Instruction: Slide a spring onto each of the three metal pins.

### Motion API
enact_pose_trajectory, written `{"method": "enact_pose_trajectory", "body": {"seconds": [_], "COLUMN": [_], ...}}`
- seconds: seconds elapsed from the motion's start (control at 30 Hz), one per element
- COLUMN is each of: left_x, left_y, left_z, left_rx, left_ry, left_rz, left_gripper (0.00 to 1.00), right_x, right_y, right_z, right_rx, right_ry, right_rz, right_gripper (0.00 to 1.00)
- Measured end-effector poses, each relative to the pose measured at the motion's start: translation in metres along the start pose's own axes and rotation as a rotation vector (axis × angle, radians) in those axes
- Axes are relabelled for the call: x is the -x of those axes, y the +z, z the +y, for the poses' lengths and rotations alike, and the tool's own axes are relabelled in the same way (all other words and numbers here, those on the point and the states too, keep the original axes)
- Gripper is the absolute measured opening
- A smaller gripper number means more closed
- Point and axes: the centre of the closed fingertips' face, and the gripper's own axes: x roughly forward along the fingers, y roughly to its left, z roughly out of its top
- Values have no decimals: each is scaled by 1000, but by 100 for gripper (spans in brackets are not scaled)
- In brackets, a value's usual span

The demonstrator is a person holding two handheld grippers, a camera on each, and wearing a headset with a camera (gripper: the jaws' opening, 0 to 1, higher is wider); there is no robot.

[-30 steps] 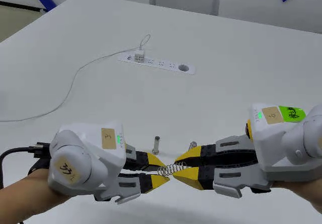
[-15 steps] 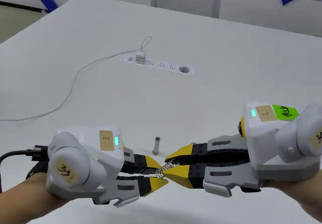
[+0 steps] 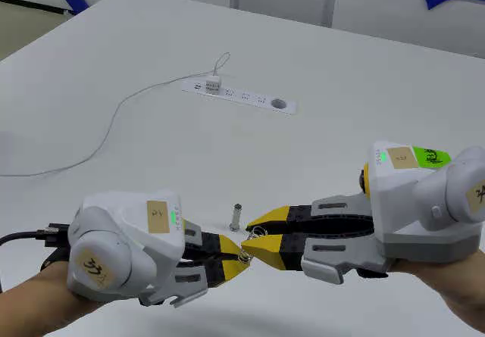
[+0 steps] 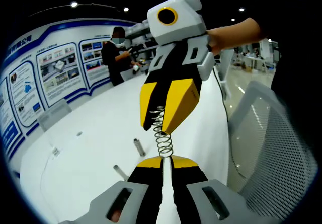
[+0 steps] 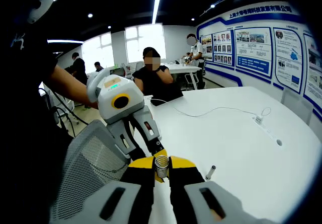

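A small steel spring (image 3: 255, 234) is stretched between my two grippers just above the white table (image 3: 341, 117). My left gripper (image 3: 242, 258) is shut on one end and my right gripper (image 3: 246, 237) is shut on the other, their yellow tips almost touching. From the left gripper view the spring (image 4: 162, 141) runs up from my left gripper (image 4: 164, 159) into the right gripper (image 4: 157, 128). The right gripper view looks down the coil (image 5: 161, 166) held in my right gripper (image 5: 161, 159). One metal pin (image 3: 236, 216) stands upright just behind the tips. Two pins (image 4: 138, 147) (image 4: 119, 172) show on the table.
A white power strip (image 3: 242, 96) with a plugged-in charger (image 3: 212, 85) and a thin cable (image 3: 114, 121) lies further back on the table. A mesh chair (image 5: 85, 173) stands at the near table edge. People sit and stand at other tables in the background.
The right gripper has moved left and closer to the left gripper, so less of the spring shows between the tips. Both grippers sit slightly nearer the upright pin.
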Motion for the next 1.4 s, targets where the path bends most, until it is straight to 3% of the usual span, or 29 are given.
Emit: {"method": "enact_pose_trajectory", "body": {"seconds": [0.13,0.3,0.57,1.0,1.07,1.13,1.4], "left_x": [1,4,11,22,23,22,17], "left_y": [-3,-7,-18,-32,-33,-29,-32], "left_z": [6,11,18,39,39,37,35], "left_rx": [5,37,90,206,225,263,279], "left_ry": [24,50,88,183,184,172,168], "left_rz": [7,-11,-10,-21,-26,-64,-62], "left_gripper": [19,26,39,63,67,69,79], "right_x": [0,-1,-4,-17,-19,-23,-34], "right_y": [4,6,1,-14,-14,-16,-19], "right_z": [-5,-13,-32,-71,-76,-81,-98], "right_rx": [7,10,9,-2,1,1,-44], "right_ry": [-10,-26,-66,-149,-163,-168,-213], "right_rz": [-4,3,38,112,119,131,133], "right_gripper": [11,11,11,11,11,11,11]}}
